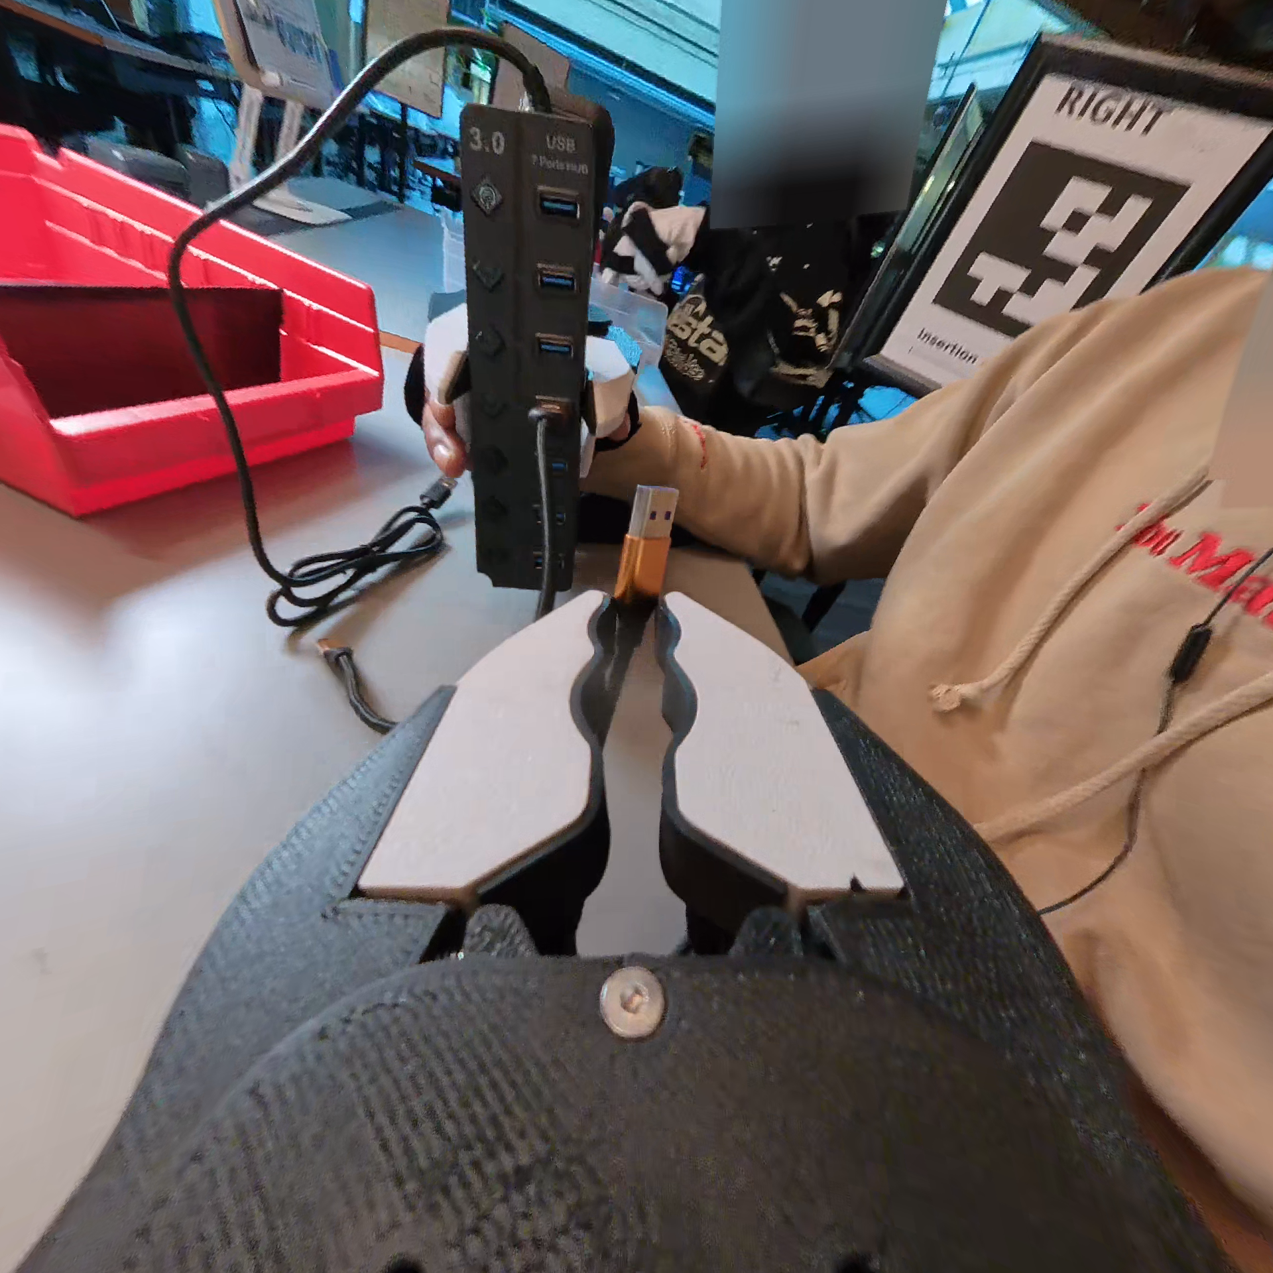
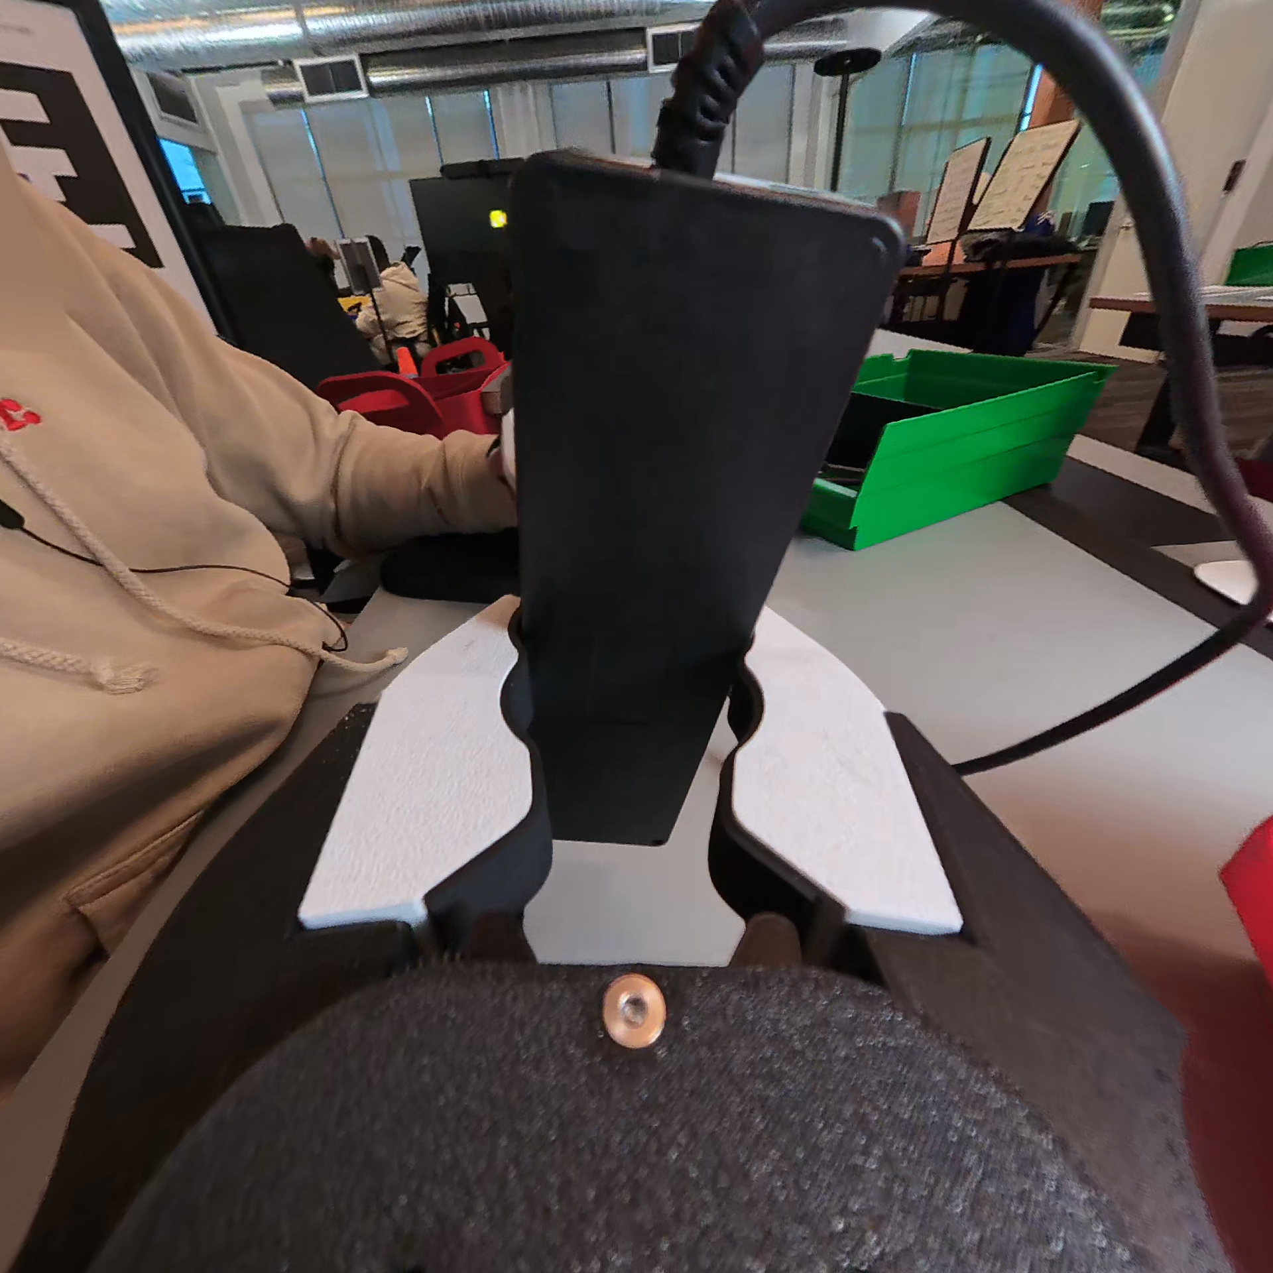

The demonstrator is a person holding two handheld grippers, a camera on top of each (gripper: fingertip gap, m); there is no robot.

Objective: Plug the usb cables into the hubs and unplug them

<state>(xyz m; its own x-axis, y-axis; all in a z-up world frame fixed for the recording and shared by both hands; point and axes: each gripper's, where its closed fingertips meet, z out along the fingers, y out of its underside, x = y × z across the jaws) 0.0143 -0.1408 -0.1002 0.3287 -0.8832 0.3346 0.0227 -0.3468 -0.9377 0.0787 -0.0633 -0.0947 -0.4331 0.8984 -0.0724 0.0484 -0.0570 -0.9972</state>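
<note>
Left wrist view: one black USB hub [image 1: 530, 344] stands upright above the grey table [image 1: 138, 689], its long axis vertical, its port face turned toward the camera. Seven ports run down its right column beside a column of buttons. One black cable [image 1: 545, 510] is plugged into the fourth port from the top and hangs down; the hub's own lead [image 1: 207, 386] loops from its top end to a coil on the table. The left gripper [image 1: 628, 606] has its jaws nearly closed on one orange-sleeved USB plug [image 1: 644, 551], whose silver tip points up and away, just beside the hub's lower end and apart from it. The right gripper [image 1: 523, 406] clamps the hub at mid-height. One red bin [image 1: 207, 427] sits to the left.

Right wrist view: the hub's plain black back [image 2: 689, 448] fills the frame, upright, held by its lower end between the right gripper's [image 2: 630, 689] jaws, which are spread to the hub's width. One green bin [image 2: 964, 448] lies beyond.
</note>
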